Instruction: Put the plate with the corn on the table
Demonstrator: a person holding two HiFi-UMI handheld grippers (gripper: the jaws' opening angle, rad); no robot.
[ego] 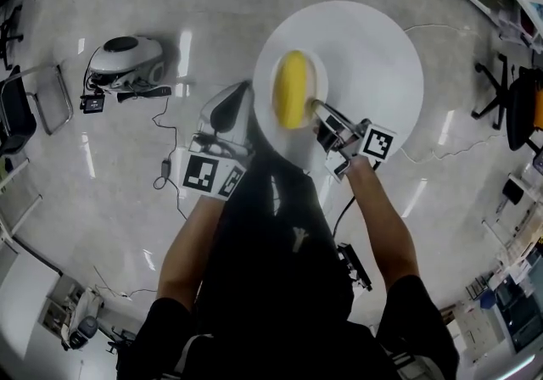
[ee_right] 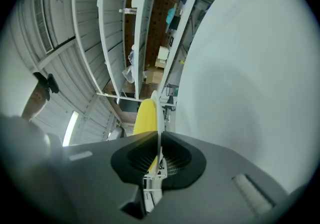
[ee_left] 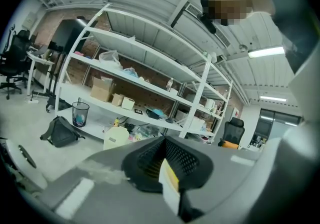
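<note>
The round white surface lies in front of you, and nothing stands on it that I can see. The plate hangs at its near edge, partly over it. In the right gripper view a gap seems to remain between them, so I judge the plate is carried to the place but not yet set down. The corn lies in the middle of the plate. Your right gripper is clamped on the plate's rim, and your left gripper grips the opposite rim. What remains is lowering and releasing.
</note>
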